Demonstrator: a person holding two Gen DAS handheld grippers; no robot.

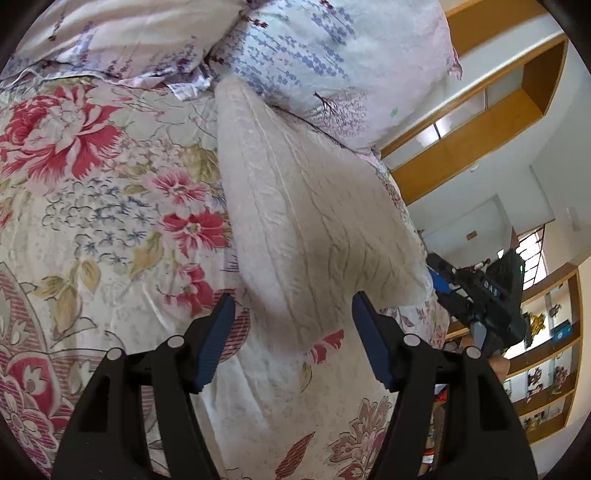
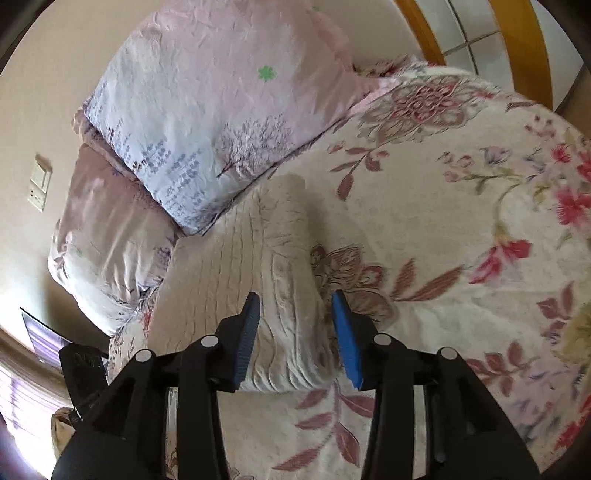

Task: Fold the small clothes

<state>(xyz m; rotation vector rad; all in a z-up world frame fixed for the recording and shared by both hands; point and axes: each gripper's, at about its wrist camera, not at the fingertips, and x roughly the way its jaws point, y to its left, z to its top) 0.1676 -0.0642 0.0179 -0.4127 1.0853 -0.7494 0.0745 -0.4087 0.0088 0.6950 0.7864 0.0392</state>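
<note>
Over on the left, the left gripper [image 1: 291,325] hangs above the bed, jaws spread wide, nothing pinched between them. Its dark blue ribbed pads [image 1: 216,341] frame the near end of the cream textured cloth [image 1: 303,221], which lies flat on the floral bedspread [image 1: 92,206] in a long strip reaching up toward the pillows. The pads stand clear of the fabric; whether their tips touch it cannot be told. Behind the cloth, a pale pillow with lavender print [image 1: 332,62] sits at the head of the bed, a second pillow [image 1: 122,33] to its left. At the right edge of that view the other gripper's black body shows beyond the bed, with wooden shelves [image 1: 546,350] behind it.

Moving right, the right gripper [image 2: 295,332] also points down at the cloth [image 2: 236,280], here seen as a folded pad with its rounded near edge just under the jaws. Those jaws stand apart, narrower than the left pair, blue pads [image 2: 347,343] either side of the cloth's right-hand corner and not pressing it. Further right, only bedspread [image 2: 461,229] with red and mauve blossoms.
</note>
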